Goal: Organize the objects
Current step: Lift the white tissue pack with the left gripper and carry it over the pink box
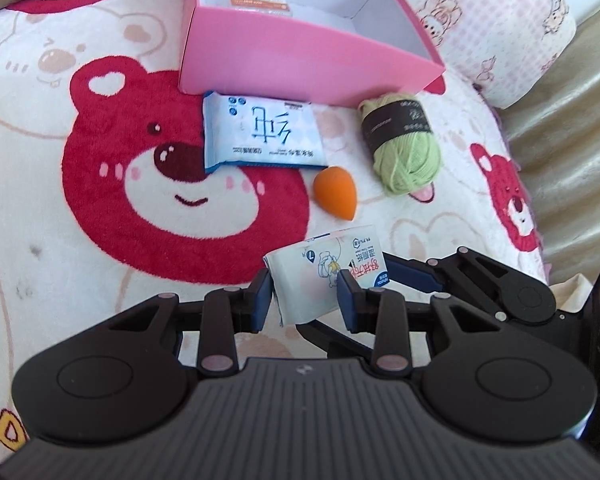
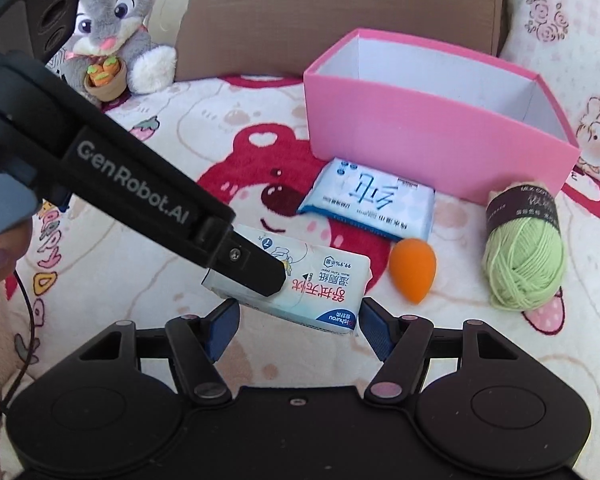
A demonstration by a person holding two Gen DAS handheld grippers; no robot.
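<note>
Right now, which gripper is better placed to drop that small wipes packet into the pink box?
Probably the left gripper: it is shut on the small wipes packet. The right gripper is open around the packet's end, gripping nothing. The pink box lies ahead.

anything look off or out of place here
Nothing is spilled or damaged. One oddity: the small wipes pack hangs tilted, pinched by the left gripper, while the open right gripper flanks it. The pink box stands upright.
</note>
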